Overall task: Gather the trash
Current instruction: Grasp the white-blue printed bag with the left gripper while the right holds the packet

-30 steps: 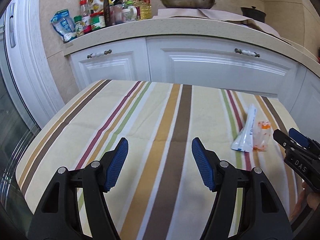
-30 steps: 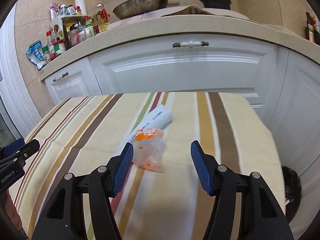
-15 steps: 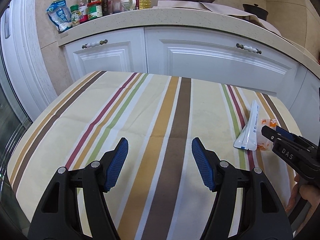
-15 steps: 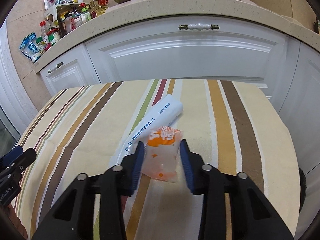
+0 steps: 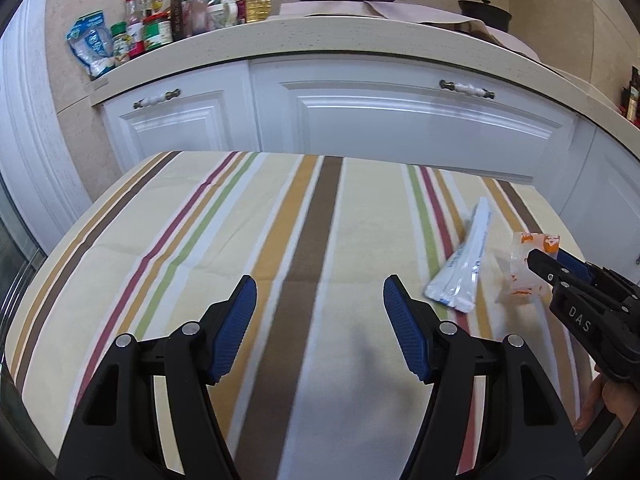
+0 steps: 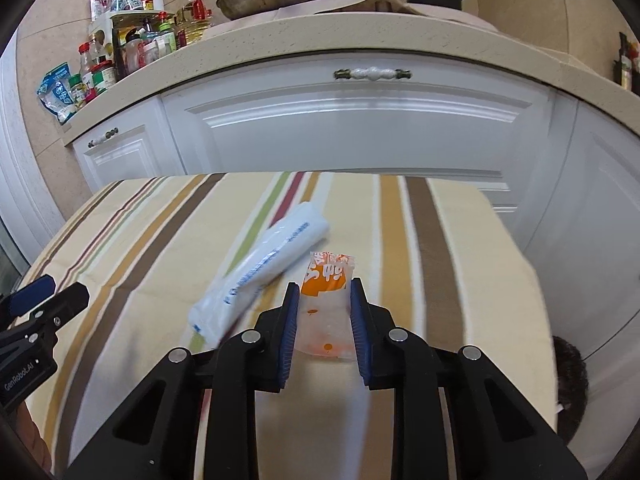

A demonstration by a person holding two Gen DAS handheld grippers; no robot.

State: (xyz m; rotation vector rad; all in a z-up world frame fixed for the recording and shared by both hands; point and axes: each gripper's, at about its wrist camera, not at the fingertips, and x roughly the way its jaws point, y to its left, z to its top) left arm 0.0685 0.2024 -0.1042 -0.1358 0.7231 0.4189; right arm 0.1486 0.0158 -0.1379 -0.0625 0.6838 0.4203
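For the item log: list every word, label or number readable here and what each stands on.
"DAS": on the right gripper, left wrist view.
"GenRobot.AI": on the left gripper, right wrist view.
Orange wrapper: orange-and-white characters, unreadable.
White wrapper: blue print, too blurred.
Counter bottles and blue packet: labels too small.

Dark bin (image 6: 570,384) (mostly hidden) behind tablecloth (image 6: 460,280).

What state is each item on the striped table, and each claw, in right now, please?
Orange-and-clear plastic wrapper: crumpled, between the right claw's pads.
White plastic sleeve with blue print: lying flat, untouched.
Right claw: has just been closing, shut on the wrapper.
Left claw: open, empty.
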